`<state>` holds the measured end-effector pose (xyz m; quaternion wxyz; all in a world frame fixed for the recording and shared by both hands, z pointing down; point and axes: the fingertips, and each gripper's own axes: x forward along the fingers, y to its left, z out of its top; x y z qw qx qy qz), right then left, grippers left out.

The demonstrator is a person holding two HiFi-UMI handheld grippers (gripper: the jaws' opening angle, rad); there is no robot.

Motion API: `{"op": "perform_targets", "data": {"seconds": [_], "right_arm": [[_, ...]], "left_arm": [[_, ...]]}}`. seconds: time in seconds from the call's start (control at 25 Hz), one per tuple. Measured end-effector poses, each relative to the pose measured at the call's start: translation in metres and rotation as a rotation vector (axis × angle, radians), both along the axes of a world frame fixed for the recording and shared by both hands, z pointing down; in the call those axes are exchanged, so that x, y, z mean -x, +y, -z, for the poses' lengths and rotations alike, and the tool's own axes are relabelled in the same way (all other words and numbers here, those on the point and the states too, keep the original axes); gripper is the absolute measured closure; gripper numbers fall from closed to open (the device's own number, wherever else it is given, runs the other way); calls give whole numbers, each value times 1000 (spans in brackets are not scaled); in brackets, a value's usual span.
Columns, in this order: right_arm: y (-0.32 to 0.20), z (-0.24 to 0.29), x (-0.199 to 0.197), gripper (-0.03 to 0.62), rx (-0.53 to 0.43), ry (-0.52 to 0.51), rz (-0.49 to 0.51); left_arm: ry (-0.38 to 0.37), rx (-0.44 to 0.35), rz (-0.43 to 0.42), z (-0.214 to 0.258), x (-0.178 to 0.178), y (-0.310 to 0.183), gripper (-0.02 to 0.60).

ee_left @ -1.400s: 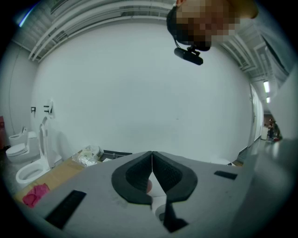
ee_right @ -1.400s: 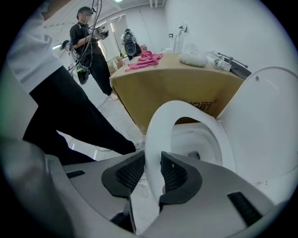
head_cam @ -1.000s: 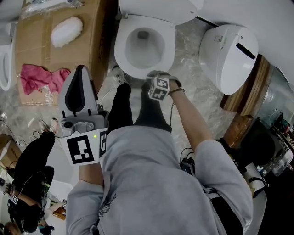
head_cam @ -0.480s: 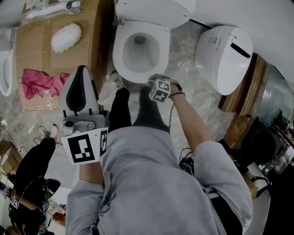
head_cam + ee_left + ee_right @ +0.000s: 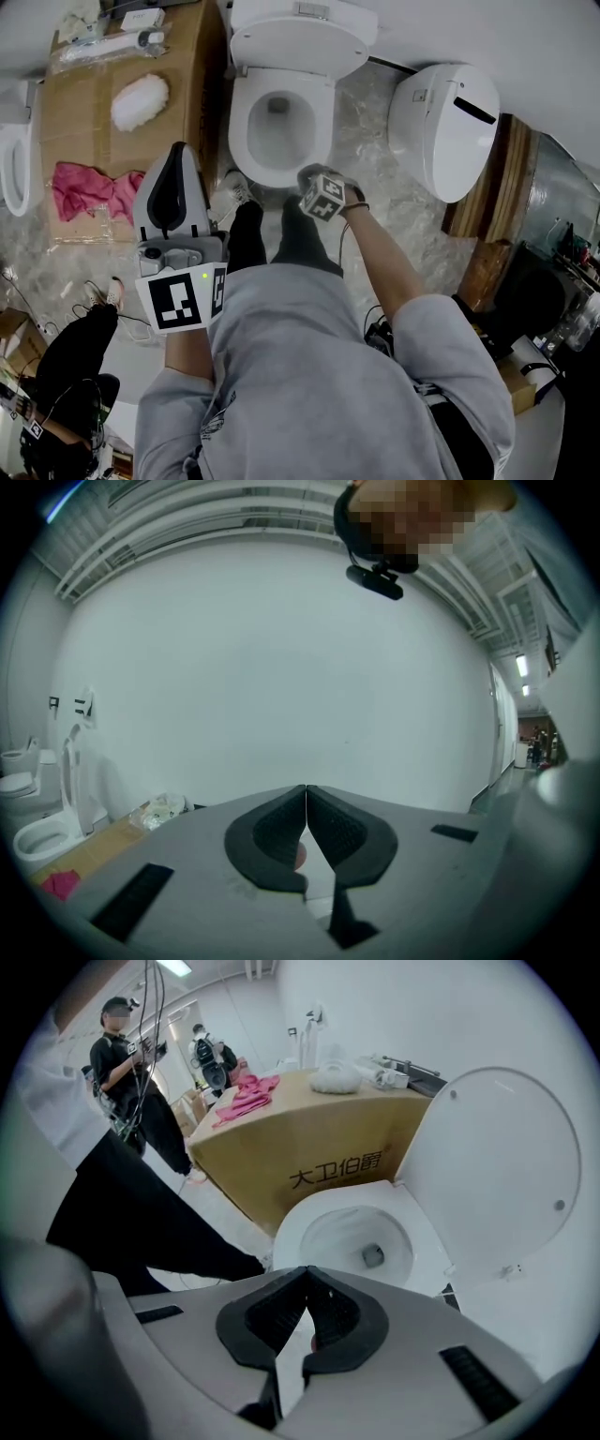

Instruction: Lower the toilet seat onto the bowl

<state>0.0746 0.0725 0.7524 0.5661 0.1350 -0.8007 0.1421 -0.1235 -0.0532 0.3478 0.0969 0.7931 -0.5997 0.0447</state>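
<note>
White seat appears lowered onto the bowl, task done; left gripper jaws together, right gripper just closed, both empty.

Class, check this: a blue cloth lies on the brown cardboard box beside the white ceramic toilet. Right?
No: the cloth is pink, not blue, as the head view shows. It does lie on the brown cardboard box beside the white ceramic toilet.
</note>
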Motion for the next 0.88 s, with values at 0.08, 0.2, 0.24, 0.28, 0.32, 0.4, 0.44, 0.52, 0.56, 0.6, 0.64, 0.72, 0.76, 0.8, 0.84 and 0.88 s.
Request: {"op": "perform_targets", "data": {"seconds": [0.08, 0.2, 0.24, 0.28, 0.32, 0.4, 0.44, 0.52, 0.56, 0.6, 0.64, 0.72, 0.76, 0.8, 0.84, 0.88], "right_arm": [[-7, 11, 3, 594, -11, -33, -72], [-25, 33, 9, 594, -43, -101, -197], [-32, 43, 11, 594, -59, -130, -240], [-40, 54, 14, 594, -78, -160, -279], [-48, 66, 18, 594, -100, -192, -315], [-64, 92, 25, 595, -150, -258, -373], [-73, 107, 28, 595, -177, -289, -397], [-91, 139, 34, 595, -236, -345, -435], [-100, 156, 36, 595, -269, -371, -449], [-108, 172, 38, 595, -303, -398, -463], [-114, 189, 40, 595, -335, -425, -477], [-125, 223, 40, 595, -393, -479, -501], [-129, 240, 40, 595, -421, -502, -508], [-134, 256, 40, 595, -449, -525, -513], [-139, 272, 40, 595, -476, -547, -516], [-143, 287, 41, 594, -503, -570, -519]], "left_arm": [[4, -8, -22, 5, -6, 2, 581], [4, -19, -57, 11, -14, 6, 581], [7, -22, -63, 13, -16, 7, 581], [10, -25, -67, 15, -16, 8, 581], [13, -26, -69, 17, -17, 8, 581], [14, -29, -73, 21, -17, 10, 581], [14, -33, -77, 23, -18, 9, 581], [12, -48, -87, 29, -20, 7, 581], [12, -57, -93, 33, -21, 6, 580], [12, -67, -99, 37, -23, 6, 581], [11, -75, -103, 41, -24, 5, 581], [12, -88, -109, 48, -27, 5, 581], [13, -94, -113, 51, -29, 4, 581], [14, -100, -117, 55, -31, 3, 580], [15, -107, -122, 58, -34, 3, 581], [15, -113, -128, 60, -36, 2, 581]]}}
